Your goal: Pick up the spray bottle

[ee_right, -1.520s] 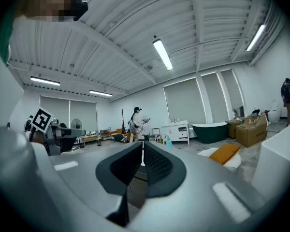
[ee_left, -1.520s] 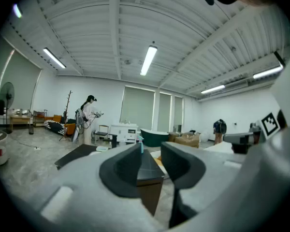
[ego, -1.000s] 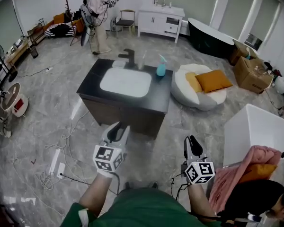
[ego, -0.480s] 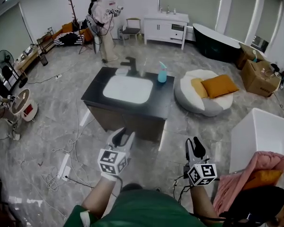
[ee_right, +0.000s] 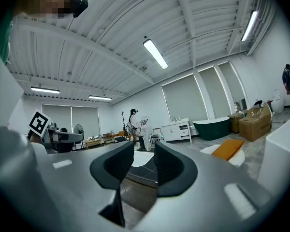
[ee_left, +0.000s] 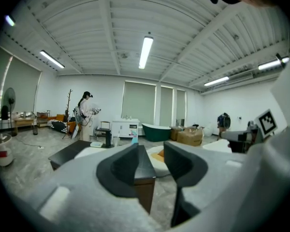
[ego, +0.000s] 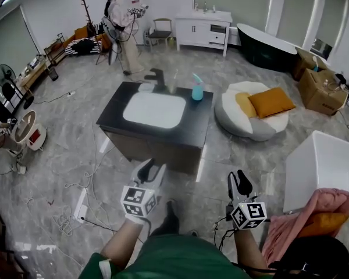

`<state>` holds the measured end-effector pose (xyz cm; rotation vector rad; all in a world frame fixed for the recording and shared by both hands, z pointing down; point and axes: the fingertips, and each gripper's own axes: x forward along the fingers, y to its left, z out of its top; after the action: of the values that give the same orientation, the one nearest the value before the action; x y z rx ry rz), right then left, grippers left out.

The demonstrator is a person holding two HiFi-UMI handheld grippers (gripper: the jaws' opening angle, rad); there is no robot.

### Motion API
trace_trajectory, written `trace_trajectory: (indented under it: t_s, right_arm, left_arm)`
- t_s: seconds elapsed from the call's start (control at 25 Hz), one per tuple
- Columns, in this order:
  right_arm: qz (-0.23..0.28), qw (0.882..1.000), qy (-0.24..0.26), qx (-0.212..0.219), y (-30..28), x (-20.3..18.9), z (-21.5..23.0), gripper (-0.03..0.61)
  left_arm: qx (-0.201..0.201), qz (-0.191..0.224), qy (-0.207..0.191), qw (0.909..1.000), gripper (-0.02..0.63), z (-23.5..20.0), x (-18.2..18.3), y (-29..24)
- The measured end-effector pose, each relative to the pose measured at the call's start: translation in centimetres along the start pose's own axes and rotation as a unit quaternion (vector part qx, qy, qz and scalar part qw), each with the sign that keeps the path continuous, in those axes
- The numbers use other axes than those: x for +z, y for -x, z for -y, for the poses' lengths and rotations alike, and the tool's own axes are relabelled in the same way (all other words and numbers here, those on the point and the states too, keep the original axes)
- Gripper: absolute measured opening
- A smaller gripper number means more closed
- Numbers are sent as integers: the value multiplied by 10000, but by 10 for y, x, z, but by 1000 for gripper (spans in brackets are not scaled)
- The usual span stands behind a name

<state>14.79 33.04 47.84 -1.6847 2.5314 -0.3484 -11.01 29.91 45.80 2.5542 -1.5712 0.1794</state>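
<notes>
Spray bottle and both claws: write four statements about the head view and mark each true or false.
1. The spray bottle stands upright on the counter, by the far right corner of the basin. True.
2. The left claw is shut on the spray bottle. False: its jaws are apart and empty, well short of the counter.
3. The right claw holds nothing, with its jaws apart. True.
4. The orange cushion lies in the basin. False: it lies on the round white pouf on the floor, right of the counter.
</notes>
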Motion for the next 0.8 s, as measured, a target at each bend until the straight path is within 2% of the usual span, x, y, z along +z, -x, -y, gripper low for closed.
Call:
trace_trajectory:
  t_s: [0.2,0.52,0.8]
  right_arm:
    - [-137,9998,46,-104,-46,-8,12,115]
    - [-218,9985,178,-468,-145,6,30,115]
    - [-353,9969,262,-653,-228,13,23,115]
  left_arm:
    - [49,45,182,9998,163,-42,-3,-48]
    - [-283,127,417,9986,162,-112,11,-141]
    - [-445,88,588,9972,161,-186,16,-200]
